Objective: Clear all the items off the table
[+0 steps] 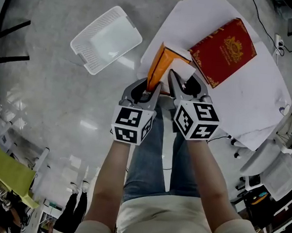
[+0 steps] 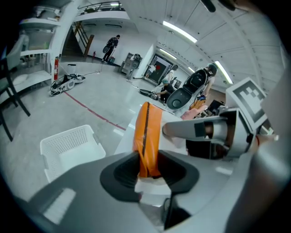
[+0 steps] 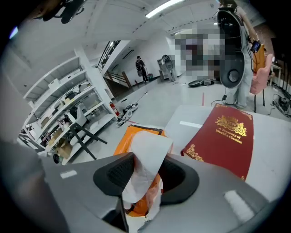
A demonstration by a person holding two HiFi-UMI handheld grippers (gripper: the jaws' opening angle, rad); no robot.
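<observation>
The left gripper (image 2: pixel 148 170) has its jaws partly closed, pinching the near end of an orange pack (image 2: pixel 148 132) held on edge. The right gripper (image 3: pixel 145 175), just beside it, nips a white sheet (image 3: pixel 145 154) sticking out of that pack. The pack's long axis points away from the person, over the white table's (image 1: pixel 259 98) edge, just left of the red book (image 1: pixel 223 51)
</observation>
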